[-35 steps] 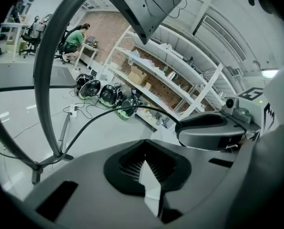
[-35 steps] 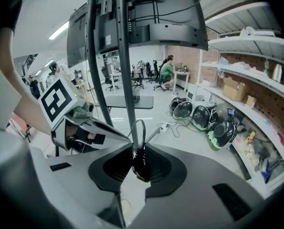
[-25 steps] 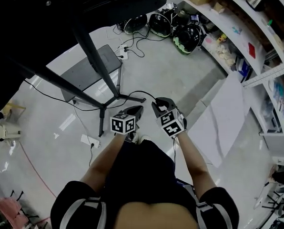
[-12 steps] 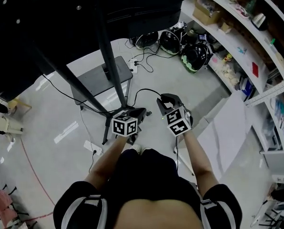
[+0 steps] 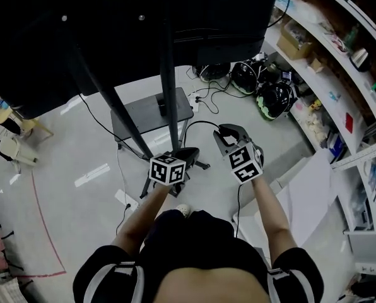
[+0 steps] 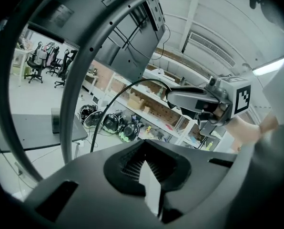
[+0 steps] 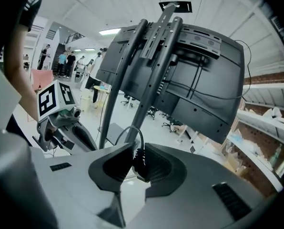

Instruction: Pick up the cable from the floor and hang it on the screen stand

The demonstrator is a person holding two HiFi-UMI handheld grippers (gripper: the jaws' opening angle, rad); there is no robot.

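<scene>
The black cable (image 5: 197,122) arcs in the air between my two grippers, in front of the black screen stand (image 5: 168,74). My right gripper (image 5: 226,131) is shut on the cable's ribbed plug end (image 7: 138,161), and the cable loops up from its jaws (image 7: 132,130). In the left gripper view the cable (image 6: 108,111) runs from the right gripper (image 6: 173,97) down past the left side of my left gripper (image 6: 144,163), whose jaws look shut with nothing between them. The left gripper (image 5: 191,151) is held low, beside the stand's legs. The screen's back (image 7: 194,80) rises just ahead.
The stand's flat base plate (image 5: 151,111) and slanted legs (image 5: 106,100) lie ahead on the floor. Helmets (image 5: 273,96) sit below the shelves (image 5: 339,87) on the right. A power strip (image 5: 126,199) and a white board (image 5: 308,194) lie near my feet.
Both grippers have risen with the cable's loop between them. The stand and its screen now fill more of the head view, and the floor looks farther away.
</scene>
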